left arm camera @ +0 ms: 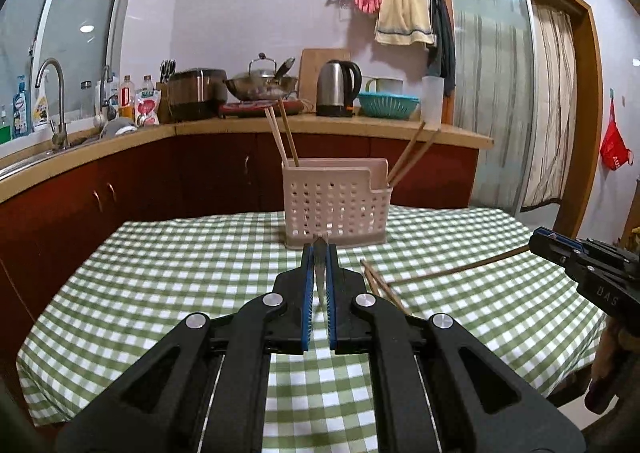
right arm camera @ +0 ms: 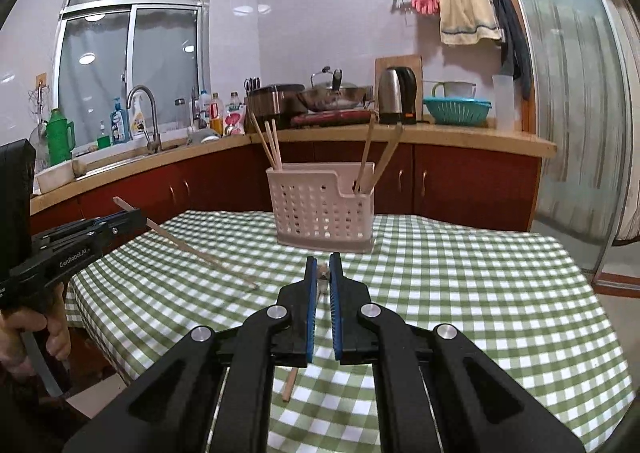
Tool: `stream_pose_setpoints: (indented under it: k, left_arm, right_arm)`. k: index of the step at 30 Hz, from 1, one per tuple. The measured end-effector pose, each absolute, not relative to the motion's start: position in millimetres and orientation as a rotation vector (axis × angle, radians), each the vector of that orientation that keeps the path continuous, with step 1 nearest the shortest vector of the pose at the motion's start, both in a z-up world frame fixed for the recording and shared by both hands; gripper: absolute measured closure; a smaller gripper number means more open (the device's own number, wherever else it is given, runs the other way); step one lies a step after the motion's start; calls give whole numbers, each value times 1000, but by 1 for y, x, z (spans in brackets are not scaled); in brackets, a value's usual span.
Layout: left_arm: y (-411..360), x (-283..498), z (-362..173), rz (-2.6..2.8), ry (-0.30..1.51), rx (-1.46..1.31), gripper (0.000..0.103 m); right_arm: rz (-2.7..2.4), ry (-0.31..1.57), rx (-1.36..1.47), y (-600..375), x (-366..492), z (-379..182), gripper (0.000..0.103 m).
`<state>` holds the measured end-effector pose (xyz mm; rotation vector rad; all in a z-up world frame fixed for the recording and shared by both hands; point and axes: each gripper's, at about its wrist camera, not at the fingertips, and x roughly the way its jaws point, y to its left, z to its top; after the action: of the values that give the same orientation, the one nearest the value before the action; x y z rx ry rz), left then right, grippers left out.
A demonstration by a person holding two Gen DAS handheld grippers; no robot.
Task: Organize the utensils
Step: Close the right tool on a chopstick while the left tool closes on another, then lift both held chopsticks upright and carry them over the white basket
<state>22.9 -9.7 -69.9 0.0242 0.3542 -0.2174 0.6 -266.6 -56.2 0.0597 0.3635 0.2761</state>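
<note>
My left gripper [left arm camera: 320,253] is pinched tight on a chopstick [right arm camera: 192,247], held up over the checked tablecloth [left arm camera: 180,261]. My right gripper [right arm camera: 323,265] pinches another chopstick [left arm camera: 460,269]. The white basket [left arm camera: 334,209] stands just ahead on the table, with chopsticks [left arm camera: 280,137] standing in it.

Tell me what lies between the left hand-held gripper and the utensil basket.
In the left wrist view, only bare checked tablecloth separates the left hand-held gripper, shut on a chopstick, from the utensil basket. Loose chopsticks lie off to the right.
</note>
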Motion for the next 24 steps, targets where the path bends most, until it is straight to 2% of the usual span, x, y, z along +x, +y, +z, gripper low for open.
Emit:
stream_pose_setpoints:
  k: [24]
  left_arm:
    - [-7,84,-30,-259,315,-8,97]
  right_arm:
    - [287,306,53,-261,61,-12,96]
